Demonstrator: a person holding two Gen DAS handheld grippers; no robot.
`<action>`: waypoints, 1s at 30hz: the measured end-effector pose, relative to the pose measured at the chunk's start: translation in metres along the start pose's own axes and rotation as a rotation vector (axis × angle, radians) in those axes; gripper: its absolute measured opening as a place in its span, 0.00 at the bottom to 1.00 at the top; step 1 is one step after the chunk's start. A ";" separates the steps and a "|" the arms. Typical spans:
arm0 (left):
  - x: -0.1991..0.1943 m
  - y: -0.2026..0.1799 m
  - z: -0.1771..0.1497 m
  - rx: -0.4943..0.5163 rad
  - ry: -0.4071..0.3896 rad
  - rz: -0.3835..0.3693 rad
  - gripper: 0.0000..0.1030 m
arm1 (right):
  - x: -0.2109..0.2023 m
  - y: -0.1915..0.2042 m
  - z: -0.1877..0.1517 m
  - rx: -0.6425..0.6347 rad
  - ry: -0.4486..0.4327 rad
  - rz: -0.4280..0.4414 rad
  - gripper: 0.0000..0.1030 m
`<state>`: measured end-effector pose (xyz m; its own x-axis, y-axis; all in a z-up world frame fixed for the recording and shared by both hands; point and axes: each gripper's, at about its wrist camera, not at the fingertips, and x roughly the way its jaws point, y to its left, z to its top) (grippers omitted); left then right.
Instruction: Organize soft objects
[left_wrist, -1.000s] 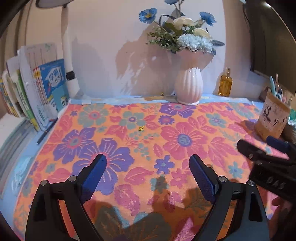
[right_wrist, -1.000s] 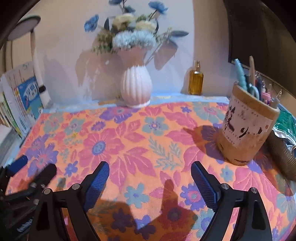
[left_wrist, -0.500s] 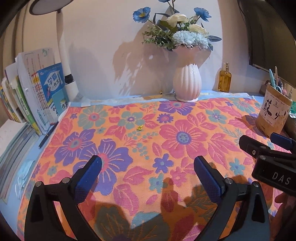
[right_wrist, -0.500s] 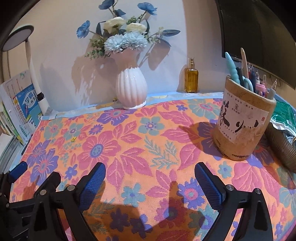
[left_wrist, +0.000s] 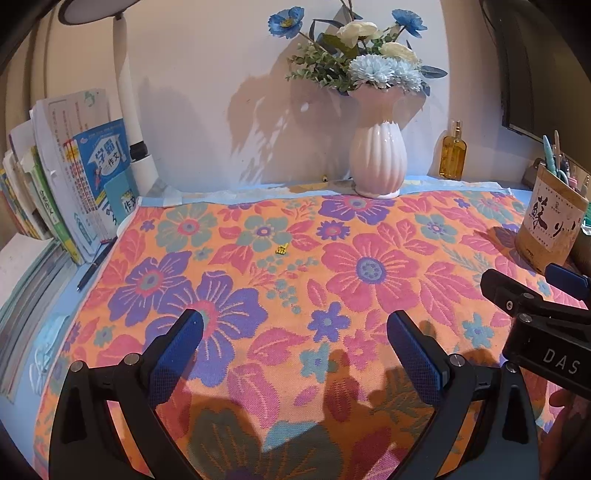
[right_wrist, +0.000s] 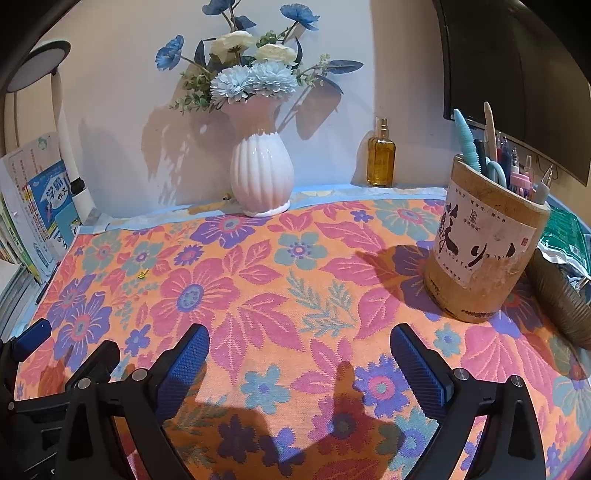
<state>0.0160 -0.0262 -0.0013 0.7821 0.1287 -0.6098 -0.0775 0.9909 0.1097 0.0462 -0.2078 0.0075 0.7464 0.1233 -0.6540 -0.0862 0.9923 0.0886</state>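
- Judging from both wrist views, the work has barely begun: the floral cloth (left_wrist: 332, 266) lies spread flat over the desk (left_wrist: 66, 291), with no fold or bunching visible, so all the gathering or folding is left to do.
- The cloth is the only soft thing clearly in view; it covers the desk from the pink vase (left_wrist: 377, 158) at the back down to the near edge under both tools.
- A pen holder (right_wrist: 484, 240) stands on the cloth's right part, and the vase looks to sit at or just over its back edge; I judge both may have to be shifted before the cloth comes free.
- A tiny yellow speck (left_wrist: 281, 250) rests on the cloth near its middle; what it is cannot be told.
- The left tool (left_wrist: 295, 336) hangs low over the near part of the cloth, fingers spread wide, pinching nothing, pointing toward the back wall.
- The right tool (right_wrist: 300, 345) sits beside it at about the same height, also spread wide with nothing between its pads, angled toward the vase and pen holder.
- Neither tool visibly touches the fabric.
- Books (left_wrist: 74, 184) stand along the left edge, off the cloth.
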 end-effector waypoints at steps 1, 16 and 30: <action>0.000 0.000 0.000 -0.002 0.001 0.000 0.97 | 0.000 0.000 0.000 0.001 0.000 -0.001 0.96; 0.001 0.002 0.000 -0.009 0.005 -0.003 0.97 | 0.000 -0.002 0.000 0.002 0.000 -0.001 0.97; 0.001 0.001 0.000 -0.010 0.009 -0.003 0.97 | 0.000 -0.002 0.000 0.003 0.001 -0.001 0.97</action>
<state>0.0166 -0.0249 -0.0021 0.7767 0.1263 -0.6171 -0.0817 0.9916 0.1002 0.0466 -0.2095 0.0075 0.7460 0.1227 -0.6545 -0.0841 0.9924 0.0901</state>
